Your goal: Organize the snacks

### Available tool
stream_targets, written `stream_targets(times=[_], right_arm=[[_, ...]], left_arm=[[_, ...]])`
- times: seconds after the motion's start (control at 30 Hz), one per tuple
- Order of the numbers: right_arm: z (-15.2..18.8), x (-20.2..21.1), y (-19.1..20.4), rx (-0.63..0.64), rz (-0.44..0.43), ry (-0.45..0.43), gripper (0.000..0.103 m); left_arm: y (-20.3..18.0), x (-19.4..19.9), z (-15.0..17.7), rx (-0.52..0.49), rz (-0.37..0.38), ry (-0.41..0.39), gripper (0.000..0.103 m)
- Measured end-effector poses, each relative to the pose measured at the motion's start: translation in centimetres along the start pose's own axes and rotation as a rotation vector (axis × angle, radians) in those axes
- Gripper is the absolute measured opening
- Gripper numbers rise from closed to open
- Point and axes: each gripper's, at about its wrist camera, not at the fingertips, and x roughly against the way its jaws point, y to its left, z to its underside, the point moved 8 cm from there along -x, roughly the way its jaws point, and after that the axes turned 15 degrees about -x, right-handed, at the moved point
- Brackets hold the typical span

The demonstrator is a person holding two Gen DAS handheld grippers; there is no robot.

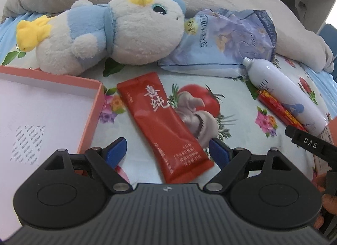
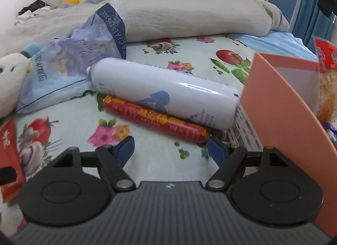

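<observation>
Both grippers were spread wide and held nothing. My left gripper (image 1: 167,152) hovered low over the flowered bed sheet (image 1: 242,101), with its blue fingertips (image 1: 118,150) on either side of the near end of the flat red foil snack sachet with white characters (image 1: 162,122). The sachet lay slanted on the sheet, just beside the open pink cardboard box lid with the white inside (image 1: 42,108), which was to its left.

My right gripper (image 2: 169,150) pointed at the long red sausage stick in printed wrapper (image 2: 155,119). The sausage lay on the sheet, touching the white spray bottle lying on its side (image 2: 164,91), and its right end was near the second pink cardboard box (image 2: 280,106), where some snack bags already stood.

I judged that the step was to pick the sachet and put it into the lid. To do it well, I had to lower the fingers until they pressed lightly into the soft sheet, then close across the narrow width, not on the thin edge, because a flat foil pack slips easily. For the sausage, I had to approach from the free side, away from the bottle, so that the bottle did not roll. The white and blue plush toy (image 1: 109,32) and the blue facial tissue pack (image 1: 221,40) were not snacks and could stay.
</observation>
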Motion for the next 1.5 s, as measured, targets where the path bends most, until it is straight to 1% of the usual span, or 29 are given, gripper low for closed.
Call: stream_targets(times=[0.07,0.17,0.27,0.37,0.47,0.53,0.57,0.6,0.73,0.83,0.9,0.93,0.97,1.0,1.03,1.13,1.2,1.3,1.4,1.5], right_arm=[[-0.5,-0.3,0.6,0.046,0.001,-0.009,0.078],[-1.1,-1.0,1.4,0.097,-0.057,0.020,0.078],[-1.4,-1.8,1.6,0.089,-0.080,0.075,0.078],[-1.4,-2.6,1.9,0.148,-0.062,0.101,0.078],[-1.4,-3.2,2.2,0.187,-0.072,0.145,0.082],[-1.5,-3.4,2.2,0.181,-0.095,0.193,0.081],[-1.4,-3.5,2.3,0.160,-0.125,0.233,0.081],[-1.3,-3.4,2.4,0.158,-0.137,0.250,0.079],[-0.7,-3.3,3.3,0.244,-0.147,0.273,0.078],[-0.5,-3.1,3.5,0.244,-0.184,0.314,0.069],[-0.3,-2.8,3.8,0.263,-0.194,0.317,0.062],[-0.2,-2.6,4.1,0.274,-0.204,0.316,0.052],[-0.2,-2.5,4.2,0.280,-0.212,0.316,0.037],[-0.1,-2.3,4.5,0.288,-0.217,0.315,0.032],[0.0,-2.1,4.7,0.304,-0.211,0.308,0.030],[0.4,-1.8,5.2,0.352,-0.194,0.273,0.027],[0.7,-1.3,5.2,0.344,-0.193,0.265,0.025],[1.2,-0.6,4.8,0.321,-0.199,0.264,0.024],[1.9,-0.1,4.3,0.341,-0.186,0.242,0.024],[2.4,0.9,3.7,0.330,-0.193,0.248,0.024]], left_arm=[[0.1,-0.4,0.0,0.005,0.002,0.000,0.088],[-0.1,-0.9,-0.2,-0.032,-0.010,-0.008,0.088],[-0.2,-1.2,-0.5,-0.053,-0.024,-0.011,0.088],[-0.1,-1.5,-0.7,-0.055,-0.028,-0.020,0.088],[0.2,-1.7,-0.9,-0.060,-0.046,-0.024,0.088],[0.3,-1.9,-1.2,-0.066,-0.050,-0.032,0.088],[0.3,-2.0,-1.3,-0.070,-0.051,-0.035,0.088],[0.3,-2.1,-1.3,-0.073,-0.052,-0.038,0.088],[0.1,-2.4,-1.6,-0.108,-0.059,-0.040,0.087],[0.1,-2.8,-1.8,-0.137,-0.067,-0.041,0.087],[0.0,-3.1,-2.0,-0.161,-0.081,-0.041,0.084],[-0.1,-3.2,-2.0,-0.170,-0.088,-0.043,0.083],[-0.1,-3.3,-2.0,-0.174,-0.096,-0.045,0.080],[0.0,-3.3,-2.1,-0.169,-0.108,-0.050,0.076],[0.1,-3.3,-2.1,-0.166,-0.121,-0.055,0.074],[0.2,-3.2,-2.2,-0.171,-0.124,-0.062,0.066],[0.2,-3.0,-2.1,-0.174,-0.119,-0.063,0.061],[-0.1,-2.6,-1.7,-0.188,-0.096,-0.051,0.058],[-0.8,-2.1,-1.1,-0.205,-0.064,-0.036,0.057],[-1.5,-1.4,-0.3,-0.211,-0.036,-0.026,0.056]])
